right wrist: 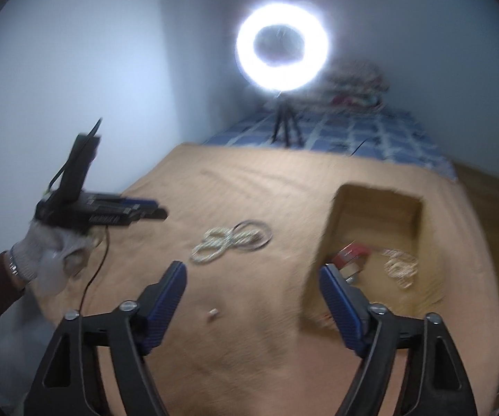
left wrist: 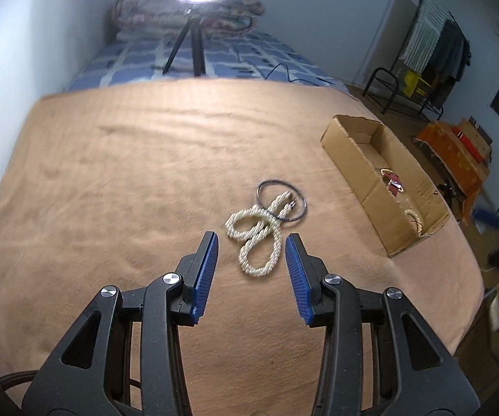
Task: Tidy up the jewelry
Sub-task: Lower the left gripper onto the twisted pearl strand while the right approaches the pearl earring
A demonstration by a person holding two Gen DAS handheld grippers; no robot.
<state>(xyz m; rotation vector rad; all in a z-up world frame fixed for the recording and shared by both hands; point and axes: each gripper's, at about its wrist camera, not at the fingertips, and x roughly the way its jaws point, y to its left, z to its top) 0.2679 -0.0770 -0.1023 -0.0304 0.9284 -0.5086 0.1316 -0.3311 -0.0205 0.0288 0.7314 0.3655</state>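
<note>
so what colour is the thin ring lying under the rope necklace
Dark, nearly black thin ring; clearest in the left wrist view.

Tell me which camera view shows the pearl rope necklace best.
The left wrist view: the pearl rope necklace lies sharp and close, just ahead of the open left gripper, its twisted strands clear. The right wrist view shows it farther off and motion-blurred.

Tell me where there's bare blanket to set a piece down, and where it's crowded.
Free: the wide tan blanket left of the pearl rope necklace, up to the tripod; also the strip between necklace and cardboard box. Crowded: the necklace overlapping the dark hoop, and the box's near end, already holding jewelry.
</note>
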